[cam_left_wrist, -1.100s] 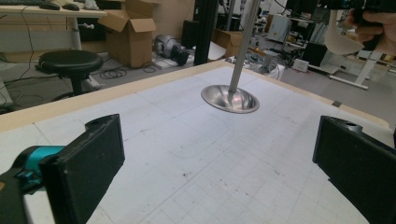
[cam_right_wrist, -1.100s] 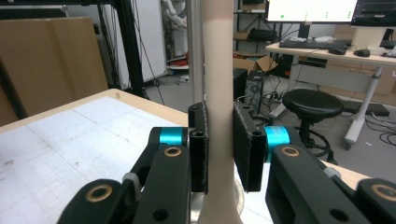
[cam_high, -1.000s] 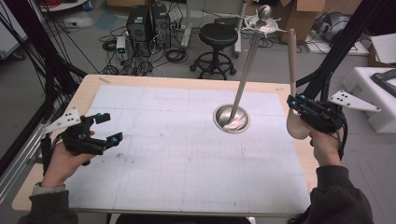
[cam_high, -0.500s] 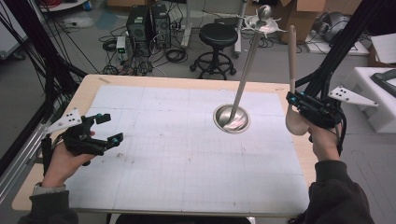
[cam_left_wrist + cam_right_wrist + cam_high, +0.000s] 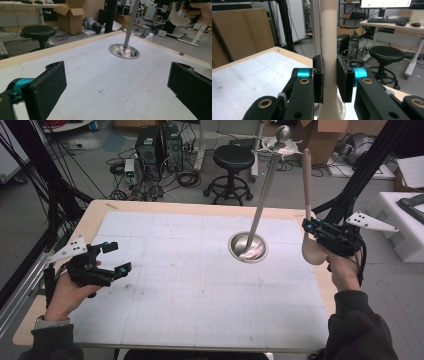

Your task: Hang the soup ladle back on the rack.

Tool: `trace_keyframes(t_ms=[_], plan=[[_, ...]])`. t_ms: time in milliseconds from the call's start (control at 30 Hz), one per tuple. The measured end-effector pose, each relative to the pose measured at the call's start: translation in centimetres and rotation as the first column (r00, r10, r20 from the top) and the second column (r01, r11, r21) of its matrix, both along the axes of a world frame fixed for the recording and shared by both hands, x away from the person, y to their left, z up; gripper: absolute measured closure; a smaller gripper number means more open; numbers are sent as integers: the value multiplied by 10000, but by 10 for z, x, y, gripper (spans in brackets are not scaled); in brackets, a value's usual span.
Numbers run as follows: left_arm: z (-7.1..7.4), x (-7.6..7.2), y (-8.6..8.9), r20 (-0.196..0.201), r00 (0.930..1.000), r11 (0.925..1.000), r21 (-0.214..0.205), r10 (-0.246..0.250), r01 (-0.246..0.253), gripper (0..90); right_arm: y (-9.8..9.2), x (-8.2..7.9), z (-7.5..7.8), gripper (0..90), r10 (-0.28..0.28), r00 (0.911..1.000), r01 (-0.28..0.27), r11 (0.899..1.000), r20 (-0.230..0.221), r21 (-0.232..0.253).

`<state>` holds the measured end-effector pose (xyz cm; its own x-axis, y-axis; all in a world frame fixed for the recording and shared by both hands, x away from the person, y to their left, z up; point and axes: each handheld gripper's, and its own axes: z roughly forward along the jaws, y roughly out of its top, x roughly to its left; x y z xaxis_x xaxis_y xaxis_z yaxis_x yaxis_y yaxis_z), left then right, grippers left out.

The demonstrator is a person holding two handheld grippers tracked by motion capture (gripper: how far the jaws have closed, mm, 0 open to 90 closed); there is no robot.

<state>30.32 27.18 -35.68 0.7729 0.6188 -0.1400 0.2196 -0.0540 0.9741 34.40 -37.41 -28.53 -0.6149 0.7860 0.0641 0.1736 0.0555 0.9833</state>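
The right gripper (image 5: 311, 226) has its fingers (image 5: 318, 75) pinching the handle of a pale beige spoon (image 5: 307, 195). In the right gripper view the two black pads press on either side of that handle, which runs straight up between them and out past the top of the frame. In the high view the spoon stands nearly upright: its long handle rises above the fingers, and its rounded bowl hangs just below them, over the right edge of the desk (image 5: 200, 320) and close against the person's right hand (image 5: 344, 270). To the left of those fingers, near but apart from them, a metal stand (image 5: 248, 247) with a dished round base rests on the desk's gridded white mat, and its thin pole leans up and away to a knobbed top with small arms. In the right gripper view the pole shows just behind the spoon handle. The left gripper (image 5: 114, 257) is held low over the left part of the desk, well apart from the spoon and the stand; its fingers (image 5: 46, 87) are spread wide with nothing between them, and in the left gripper view the stand's base lies ahead of them, with the spoon's bowl and the right hand farther off at the upper right.
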Motion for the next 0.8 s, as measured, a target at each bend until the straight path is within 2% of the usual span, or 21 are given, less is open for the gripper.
trace_keyframes(t_ms=[800], plan=[[0, 0, 0, -14, 10000, 10000, 21, -37, 37, 26, 20, 15, -10, 780, 100, 9996, -107, 9995, -249, -291]])
